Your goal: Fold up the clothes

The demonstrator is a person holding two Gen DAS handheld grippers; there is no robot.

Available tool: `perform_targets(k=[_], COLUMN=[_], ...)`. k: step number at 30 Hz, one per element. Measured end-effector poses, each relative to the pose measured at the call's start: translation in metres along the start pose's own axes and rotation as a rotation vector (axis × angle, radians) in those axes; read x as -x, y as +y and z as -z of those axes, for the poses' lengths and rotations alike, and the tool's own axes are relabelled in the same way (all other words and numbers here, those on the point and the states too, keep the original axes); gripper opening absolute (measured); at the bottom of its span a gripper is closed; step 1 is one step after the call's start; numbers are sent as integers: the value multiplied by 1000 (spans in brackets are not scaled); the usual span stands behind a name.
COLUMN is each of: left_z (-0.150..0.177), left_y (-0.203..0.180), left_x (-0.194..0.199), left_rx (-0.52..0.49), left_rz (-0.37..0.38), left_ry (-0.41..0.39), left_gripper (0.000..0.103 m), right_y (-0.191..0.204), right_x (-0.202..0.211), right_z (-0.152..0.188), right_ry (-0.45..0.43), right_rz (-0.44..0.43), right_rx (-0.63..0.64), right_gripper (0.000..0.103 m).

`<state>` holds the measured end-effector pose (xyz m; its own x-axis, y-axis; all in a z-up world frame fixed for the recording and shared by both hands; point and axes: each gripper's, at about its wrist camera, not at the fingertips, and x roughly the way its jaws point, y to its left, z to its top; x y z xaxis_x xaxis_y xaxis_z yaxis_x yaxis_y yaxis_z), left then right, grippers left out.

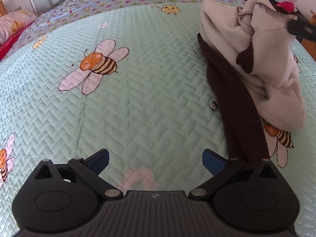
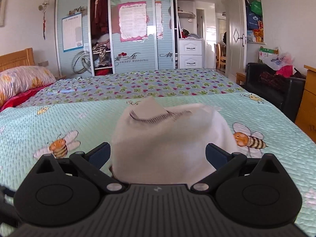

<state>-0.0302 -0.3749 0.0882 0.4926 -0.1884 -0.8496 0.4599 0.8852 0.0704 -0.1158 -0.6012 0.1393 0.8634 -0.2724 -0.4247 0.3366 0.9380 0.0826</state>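
Note:
A cream fleece garment (image 1: 262, 75) with a dark brown side (image 1: 237, 116) and dark stitched edges lies bunched on the right of the green bee-print quilt (image 1: 138, 102). Its brown strip runs down toward the right finger of my left gripper (image 1: 156, 161), which is open over bare quilt with nothing between its fingers. In the right wrist view the cream cloth (image 2: 167, 138) looks blurred and fills the space between the wide-apart fingers of my right gripper (image 2: 157, 156), which is open. In the left wrist view the right gripper (image 1: 298, 28) shows as a dark shape at the garment's upper edge.
A small black-and-white object (image 1: 213, 105) lies on the quilt beside the brown strip. A flowered pillow (image 2: 21, 81) sits at the wooden headboard on the left. Wardrobe doors (image 2: 134, 29) stand beyond the bed. A black armchair (image 2: 276, 90) and a wooden cabinet (image 2: 308, 102) flank the right.

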Motion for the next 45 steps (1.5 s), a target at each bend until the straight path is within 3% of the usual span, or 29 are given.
perform_targets(k=[4, 5, 6, 7, 8, 9, 12, 15, 23, 29, 32, 34, 37, 38, 41, 44, 45], left_z=[5, 7, 10, 13, 15, 18, 31, 44, 56, 46, 41, 34, 27, 27, 37, 42, 42], left_y=[10, 14, 17, 20, 22, 25, 25, 23, 7, -12, -22, -39, -61, -68, -69, -65, -62], left_x=[8, 9, 10, 11, 11, 12, 18, 28, 57, 73, 80, 71, 38, 26, 7, 6, 6], left_rx=[-7, -5, -3, 0, 2, 3, -32, -58, -21, 25, 45, 19, -26, -50, -53, -65, -66], left_rz=[-28, -27, -22, -18, -13, -9, -12, 11, 216, 359, 426, 409, 354, 340, 327, 300, 294], left_ry=[-21, -21, -19, -16, -14, -12, -27, -52, -105, -144, -163, -173, -79, -38, -10, -29, -29], left_gripper=[103, 103, 103, 103, 103, 103, 103, 103, 103, 103, 103, 103, 102, 101, 99, 99, 99], right_y=[5, 6, 8, 6, 3, -3, -14, -26, -28, 14, 36, 47, 43, 37, 8, -24, -34], right_x=[-44, -54, -60, -65, -67, -63, -41, -4, 103, 135, 139, 141, 145, 147, 159, 175, 178], right_z=[-8, -6, -2, 1, 5, 9, 18, 31, 95, 154, 167, 169, 168, 168, 171, 171, 168], right_ry=[79, 95, 111, 125, 135, 124, 74, 31, 36, 159, 170, 158, 153, 154, 173, 152, 127], right_rz=[18, 23, 40, 47, 51, 42, 42, 26, -140, -211, -228, -214, -195, -188, -182, -178, -147], right_rx=[-125, -130, -125, -139, -157, -198, -241, -263, -304, -218, -182, -148, -152, -170, -253, -317, -324], right_gripper=[102, 95, 75, 62, 36, 26, 15, 13, 13, 13, 13, 13, 14, 18, 29, 47, 48])
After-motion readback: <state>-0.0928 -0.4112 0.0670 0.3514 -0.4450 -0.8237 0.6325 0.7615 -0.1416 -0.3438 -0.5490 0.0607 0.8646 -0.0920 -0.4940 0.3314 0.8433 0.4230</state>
